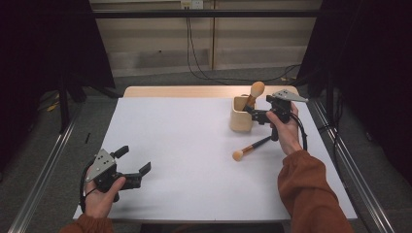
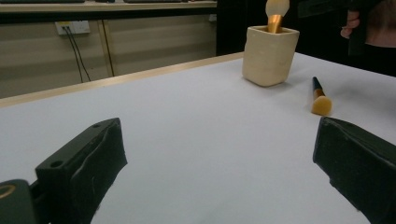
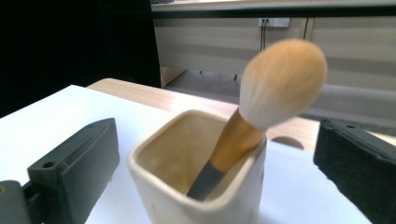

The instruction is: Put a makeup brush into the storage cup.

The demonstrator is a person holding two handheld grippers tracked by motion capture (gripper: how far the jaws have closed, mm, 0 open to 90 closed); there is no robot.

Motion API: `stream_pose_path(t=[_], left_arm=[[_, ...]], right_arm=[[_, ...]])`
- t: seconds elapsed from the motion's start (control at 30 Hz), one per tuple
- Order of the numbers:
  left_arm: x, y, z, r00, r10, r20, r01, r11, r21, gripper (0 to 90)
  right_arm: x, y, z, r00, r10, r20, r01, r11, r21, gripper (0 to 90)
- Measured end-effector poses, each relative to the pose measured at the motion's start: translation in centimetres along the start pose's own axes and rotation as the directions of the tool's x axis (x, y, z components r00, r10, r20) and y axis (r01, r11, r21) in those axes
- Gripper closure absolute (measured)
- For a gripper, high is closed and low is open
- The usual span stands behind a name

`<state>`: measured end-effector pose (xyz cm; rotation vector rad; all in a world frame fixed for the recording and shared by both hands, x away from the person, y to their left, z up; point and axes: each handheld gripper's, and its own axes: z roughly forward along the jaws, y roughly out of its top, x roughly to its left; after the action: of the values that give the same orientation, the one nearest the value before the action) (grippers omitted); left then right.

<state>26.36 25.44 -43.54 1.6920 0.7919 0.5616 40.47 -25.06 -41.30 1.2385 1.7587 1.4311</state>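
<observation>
Cream ceramic, matt and softly square with rounded corners, the cup [image 1: 241,116] stands toward the far right of the white tabletop [image 1: 194,145]; one brush [image 3: 261,107] leans inside it, handle down, its dark ferrule running into a tan wooden neck and a dense, rounded head of pale peach bristles that rises above the rim; the right claw [image 1: 258,114] sits just beside the cup with its jaws spread wide and nothing between the pads, the brush standing free of them in the right gripper view; judging by that, the step in hand is the release of the first brush into the cup, and it looks done. A second brush [image 1: 250,148] lies flat on the tabletop just in front of the cup, near the right hand, dark slim handle toward the hand and its small flat-topped peach head toward the middle of the table; the next move likely calls for lowering the right claw onto that thin handle, pinching across it, then tipping it upright over the cup opening; the handle is narrow and smooth, so it may roll. Left claw [image 1: 131,165] rests near the front left corner, jaws wide, holding nothing.
</observation>
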Motion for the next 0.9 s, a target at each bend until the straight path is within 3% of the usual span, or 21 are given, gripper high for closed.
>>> stream_pose_path(t=[0.17, 0.63, 0.9], left_arm=[[0.0, 0.0, -0.1, 1.0000, -0.003, -0.004, 0.003, 1.0000, -0.002, 2.2], [0.0, 0.1, -0.2, 0.9999, -0.001, -0.011, 0.001, 0.9999, -0.011, 2.7], [-0.1, 0.1, -0.3, 0.9999, -0.003, -0.017, 0.003, 0.9999, -0.011, 2.6]], right_arm=[[0.1, -0.5, -0.9, 0.9999, -0.004, 0.017, 0.004, 1.000, -0.011, 1.7], [0.9, -2.0, -4.1, 0.9998, -0.005, -0.021, 0.004, 1.000, -0.013, 0.8], [1.3, -2.9, -6.0, 0.9996, -0.026, -0.008, 0.026, 0.999, -0.028, 1.3]])
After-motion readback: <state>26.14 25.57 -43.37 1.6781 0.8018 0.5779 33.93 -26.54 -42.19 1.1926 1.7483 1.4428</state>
